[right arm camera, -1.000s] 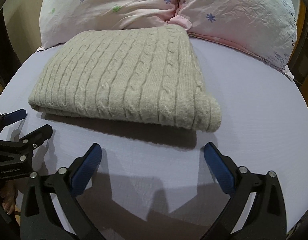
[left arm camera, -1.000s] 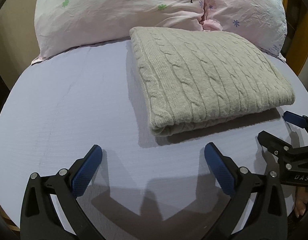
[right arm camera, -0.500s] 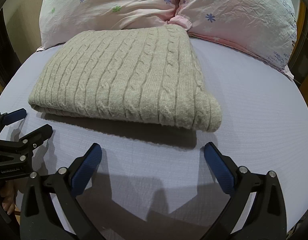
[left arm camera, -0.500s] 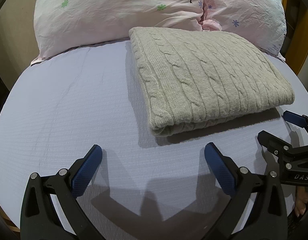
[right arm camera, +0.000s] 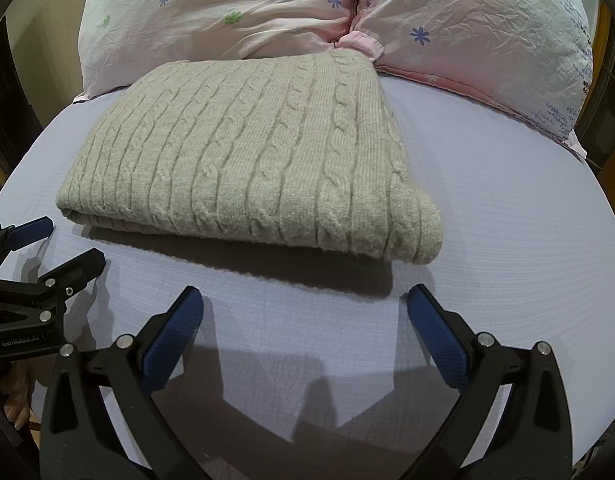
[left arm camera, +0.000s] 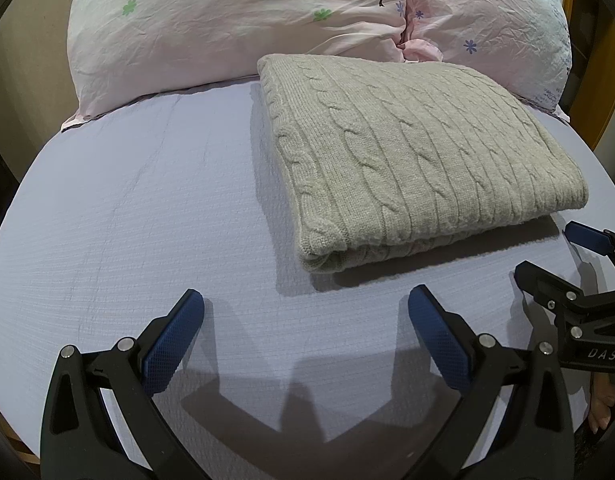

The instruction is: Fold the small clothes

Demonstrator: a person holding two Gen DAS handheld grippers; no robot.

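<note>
A beige cable-knit sweater [left arm camera: 411, 160] lies folded into a flat rectangle on the lilac bed sheet [left arm camera: 127, 208]; it also shows in the right wrist view [right arm camera: 251, 160]. My left gripper [left arm camera: 305, 336] is open and empty, held over the sheet just short of the sweater's near left corner. My right gripper [right arm camera: 305, 336] is open and empty, short of the sweater's near right corner. Each gripper shows at the edge of the other's view: the right gripper [left arm camera: 563, 256] and the left gripper [right arm camera: 51, 244], both open.
Two pink floral pillows [left arm camera: 235, 20] [right arm camera: 479, 36] lie behind the sweater at the head of the bed. Bare sheet [right arm camera: 507, 216] spreads to either side of the sweater. A wooden frame edge [left arm camera: 605, 92] shows at the far right.
Both grippers have drifted very slightly; the sweater lies as it did. Both grippers stay open.
</note>
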